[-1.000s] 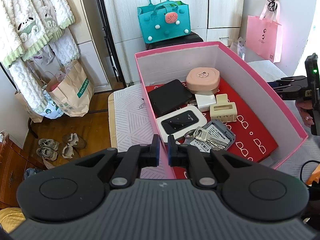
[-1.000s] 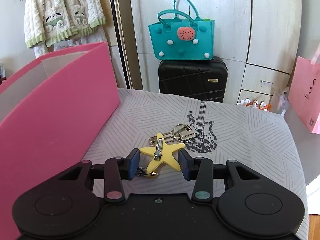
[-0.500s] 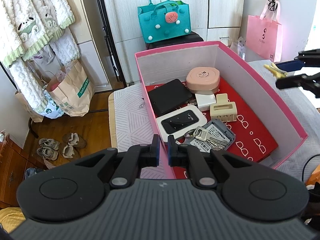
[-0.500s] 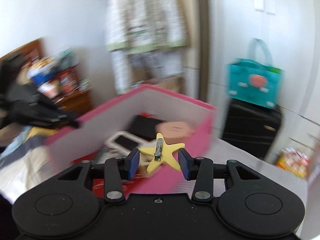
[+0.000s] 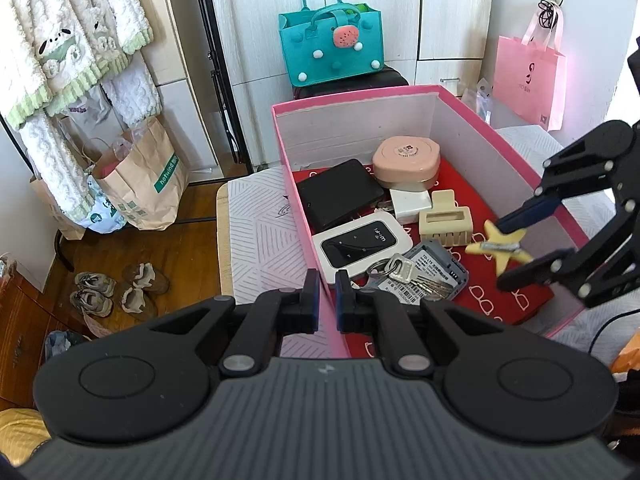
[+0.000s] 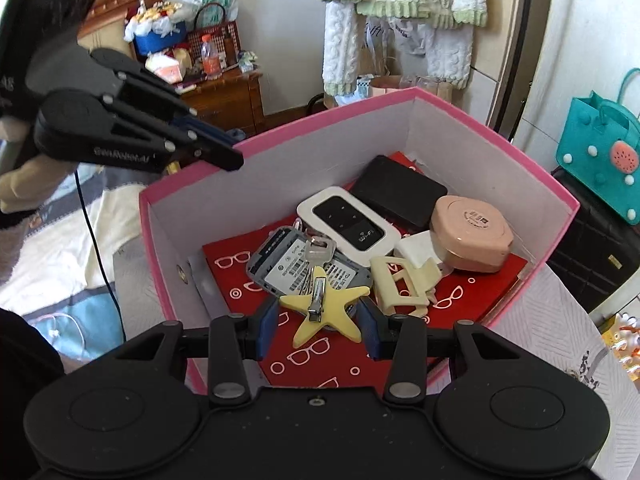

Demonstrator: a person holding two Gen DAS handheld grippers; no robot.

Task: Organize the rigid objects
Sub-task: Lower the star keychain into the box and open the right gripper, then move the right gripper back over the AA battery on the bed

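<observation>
1. The right gripper [image 6: 318, 322] pinches the yellow star clip [image 6: 324, 308] between its blue pads [image 6: 267, 326], one at the star's 9 o'clock, the other at its 3 o'clock.
2. The star clip hangs inside the opening of the pink box [image 6: 400, 98], clear of the red lining [image 6: 248, 288] on the floor of the box, with its metal clasp facing up.
3. In the right wrist view, the grey card holder [image 6: 280, 268] and the key [image 6: 320, 248] lie at 12 o'clock from the clip, and the cream hair claw [image 6: 400, 284] at 2 o'clock.
4. The white Wi-Fi router [image 5: 362, 242], the black case [image 5: 338, 194] and the round pink case [image 5: 406, 160] rest toward the far wall of the box.
5. The left gripper [image 5: 327, 306] has its jaws pressed onto the near wall of the pink box, one finger [image 5: 310, 308] outside and the other inside.
</observation>
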